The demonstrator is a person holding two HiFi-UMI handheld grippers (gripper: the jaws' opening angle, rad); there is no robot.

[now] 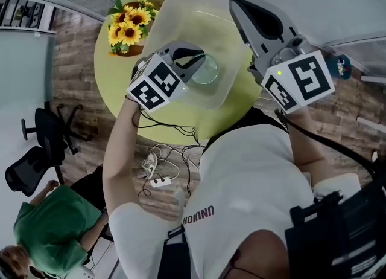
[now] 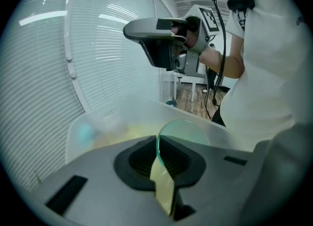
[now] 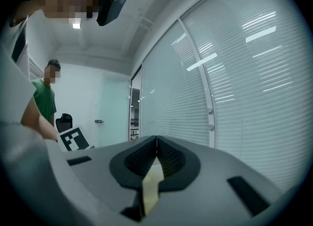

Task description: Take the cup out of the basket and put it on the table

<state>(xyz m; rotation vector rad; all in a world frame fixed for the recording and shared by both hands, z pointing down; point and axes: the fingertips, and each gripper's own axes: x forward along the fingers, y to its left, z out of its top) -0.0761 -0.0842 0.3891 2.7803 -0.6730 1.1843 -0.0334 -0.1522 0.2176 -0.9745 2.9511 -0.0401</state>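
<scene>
One pinch only, so go gently: with the left gripper (image 2: pixel 158 144) jaws nipping the thin rim of the cup (image 1: pixel 205 69), lift upright and slowly, clear the wall of the basket (image 1: pixel 163 12) around it, then lower onto bare bench (image 1: pixel 117 93). Leave the right gripper (image 3: pixel 156 142) raised beyond, jaws pressed together on nothing.

Your cup (image 1: pixel 208 72) is ringed by the translucent basket (image 1: pixel 175 6) walls, free only upward; sunflowers (image 1: pixel 128 27) block the basket's nine o'clock; bare tabletop (image 1: pixel 114 78) lies open at eight o'clock; your right gripper (image 1: pixel 238 3) hangs over its two o'clock side.
</scene>
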